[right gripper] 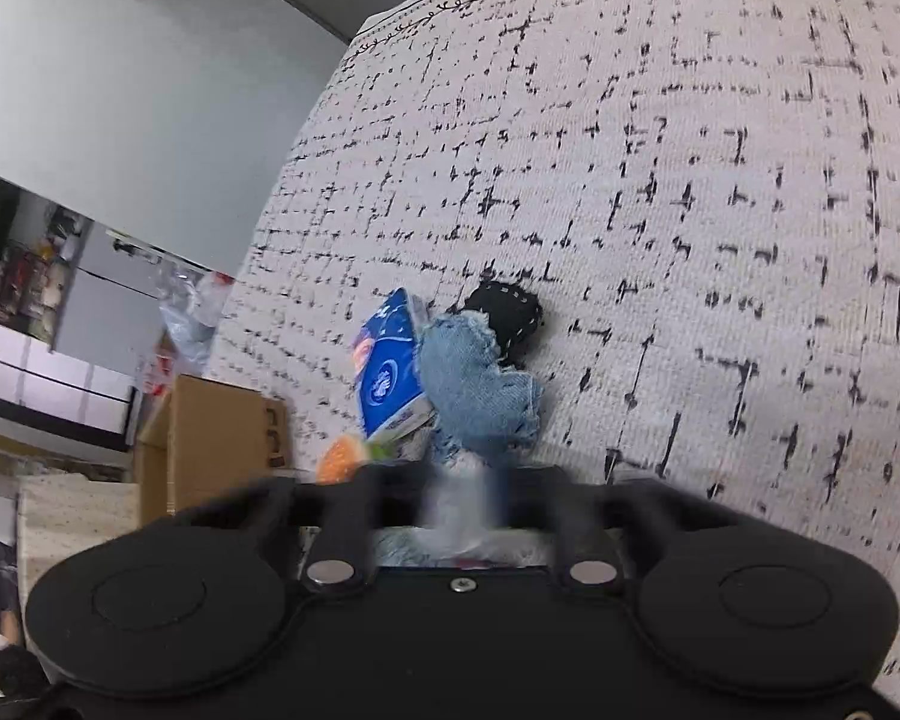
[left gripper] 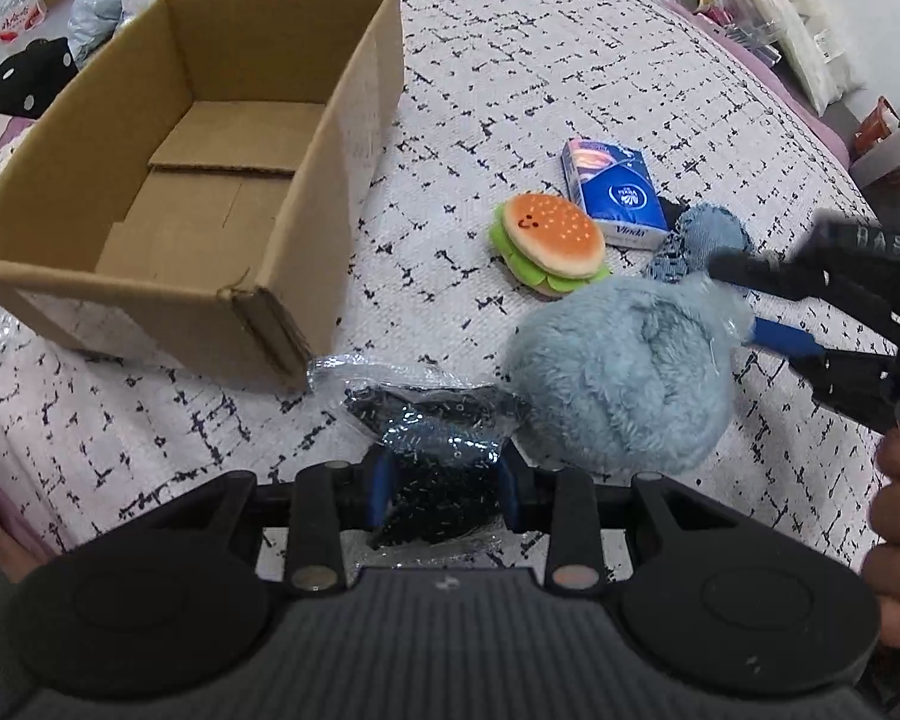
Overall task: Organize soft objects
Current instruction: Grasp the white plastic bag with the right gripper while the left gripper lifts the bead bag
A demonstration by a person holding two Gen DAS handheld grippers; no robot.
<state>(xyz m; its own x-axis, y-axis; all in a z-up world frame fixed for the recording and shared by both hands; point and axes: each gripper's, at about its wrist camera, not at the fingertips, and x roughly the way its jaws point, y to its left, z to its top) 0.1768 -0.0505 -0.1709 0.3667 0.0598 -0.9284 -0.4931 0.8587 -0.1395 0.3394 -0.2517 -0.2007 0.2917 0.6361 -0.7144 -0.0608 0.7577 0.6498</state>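
Black bag (left gripper: 444, 450) in left gripper (left gripper: 444, 495); plush (left gripper: 618, 372) beside.

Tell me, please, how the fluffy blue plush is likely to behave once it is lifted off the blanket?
The plush looks soft and thick-piled, so it should be light and squash under a pinch. The right gripper pinches only its clear wrapper at one edge, so it will probably hang and swing. That shiny wrapper may also slip between the pads.

Left tool (left gripper: 444, 483) tilts steeply down, fingers partly closed; right tool (left gripper: 735, 300) is clamped tight, angled downward.
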